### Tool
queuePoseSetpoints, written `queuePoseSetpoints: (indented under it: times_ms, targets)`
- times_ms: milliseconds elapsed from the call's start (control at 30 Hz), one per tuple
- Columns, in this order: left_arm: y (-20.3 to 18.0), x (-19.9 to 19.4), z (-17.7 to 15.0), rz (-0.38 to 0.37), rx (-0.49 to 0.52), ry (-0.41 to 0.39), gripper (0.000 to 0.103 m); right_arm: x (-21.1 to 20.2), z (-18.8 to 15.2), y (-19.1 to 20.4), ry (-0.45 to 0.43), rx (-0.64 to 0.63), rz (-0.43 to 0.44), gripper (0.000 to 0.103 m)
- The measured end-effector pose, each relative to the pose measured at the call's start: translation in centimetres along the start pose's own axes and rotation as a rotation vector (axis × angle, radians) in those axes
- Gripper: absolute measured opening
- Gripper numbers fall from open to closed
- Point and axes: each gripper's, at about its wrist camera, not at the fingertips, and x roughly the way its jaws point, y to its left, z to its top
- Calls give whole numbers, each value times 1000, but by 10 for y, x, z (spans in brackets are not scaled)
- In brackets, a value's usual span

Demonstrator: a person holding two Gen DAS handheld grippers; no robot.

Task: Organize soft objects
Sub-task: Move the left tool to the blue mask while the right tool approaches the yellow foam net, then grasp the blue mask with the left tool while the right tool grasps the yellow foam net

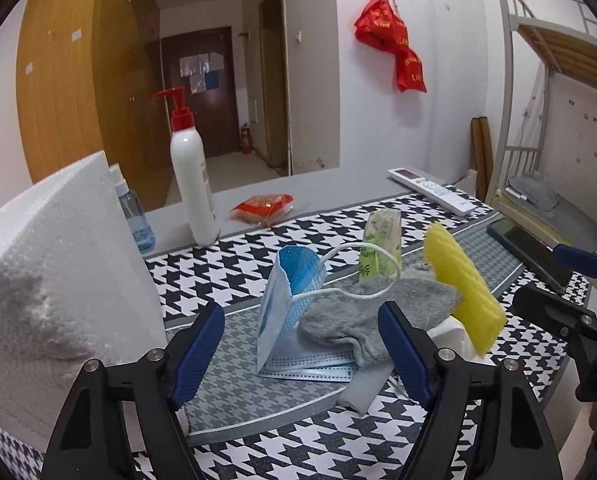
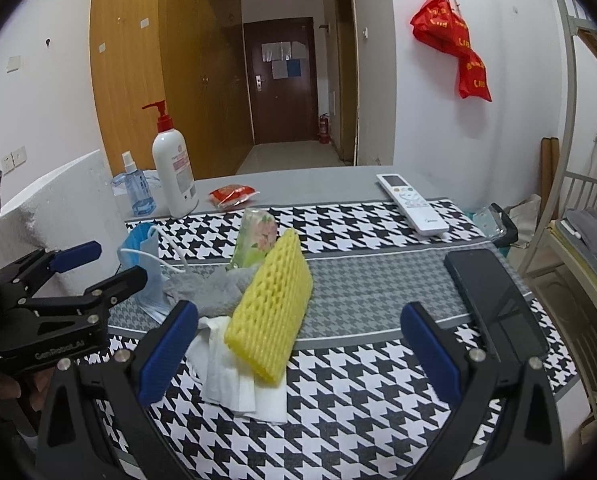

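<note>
Standing at left, foam block (image 1: 58, 264); then left gripper (image 1: 302, 344), jaws apart around mask (image 1: 282, 300) and sock (image 1: 370, 316), touching neither; yellow sponge (image 2: 270, 308) on tissue (image 2: 234, 376); right gripper (image 2: 298, 352) open; phone (image 2: 494, 300) far right on table (image 2: 358, 420).

Two black hand-held grippers with blue finger pads

The left hand-held gripper (image 1: 300, 354) has matte black, angular arms with triangular cut-outs; its fingers (image 1: 196, 350) carry ribbed, dark blue pads, and round silver screws sit at the pivots. The right hand-held gripper (image 2: 298, 350) is built the same — black frame, blue ribbed pads, silver screw heads. Seen from the right wrist view, the left unit's side bears pale lettering, perhaps "GenRobot.AI" — it is too blurred to read surely.
</note>
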Motion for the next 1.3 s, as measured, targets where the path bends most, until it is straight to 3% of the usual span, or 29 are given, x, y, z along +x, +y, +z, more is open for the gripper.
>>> queuePoseSetpoints:
  times_ms: [100,267,600,767,967,1300]
  targets:
    - [1,5,2,18,-21,6,76,3,1,1,5,-9,5,102]
    - [3,18,2,101,-31,45,60,5,2,1,7,-17,17,102]
    - [10,34,-2,118,-53,111,43,18,3,0,41,-20,44,102]
    - [15,43,-4,116,-57,160,21,28,5,0,67,-21,51,101]
    - [18,48,-4,78,-65,175,10,36,6,-3,103,-18,48,88]
    - [16,46,-5,35,-56,145,10,49,3,-11,153,-14,62,67]
